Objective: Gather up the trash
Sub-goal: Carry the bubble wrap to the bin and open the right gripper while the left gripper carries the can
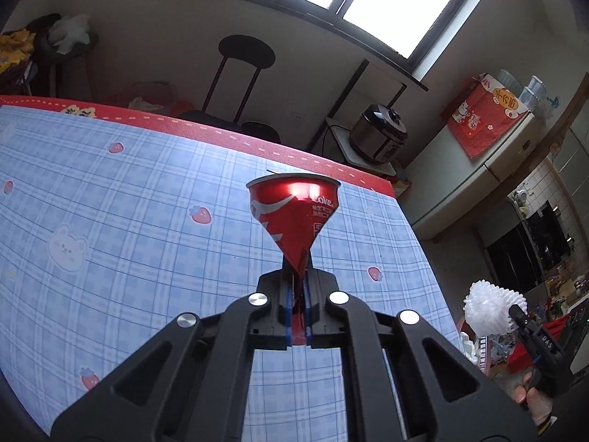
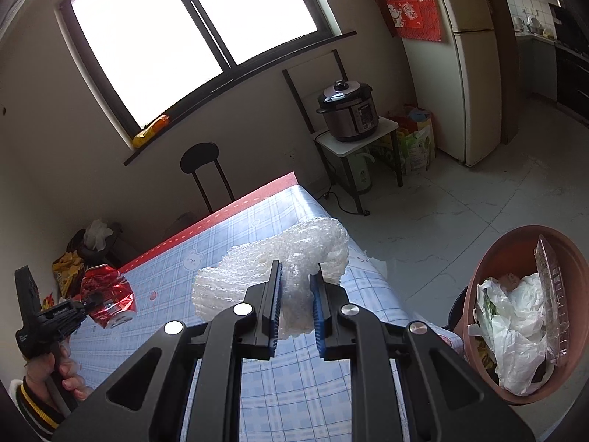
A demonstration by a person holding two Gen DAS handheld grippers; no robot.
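A crushed red cola can (image 1: pixel 291 217) is pinched flat at its lower end by my left gripper (image 1: pixel 299 276), which is shut on it and holds it above the blue checked tablecloth (image 1: pixel 129 202). The right wrist view shows the same can (image 2: pixel 108 294) at the left, in that gripper, held by a hand (image 2: pixel 62 372). My right gripper (image 2: pixel 296 276) is shut on a wad of clear bubble wrap (image 2: pixel 272 261), which bulges out past the fingers. The left wrist view shows this wad (image 1: pixel 491 307) at the right. A brown bin (image 2: pixel 515 254) holding bags and plastic stands at the right, off the table.
The table's red-trimmed far edge (image 1: pixel 257 140) and right corner (image 2: pixel 294 180) drop to a tiled floor (image 2: pixel 460 221). A black stool (image 2: pixel 200 162) stands behind the table. A pressure cooker (image 2: pixel 348 110) sits on a small stand beside a fridge (image 2: pixel 467 73).
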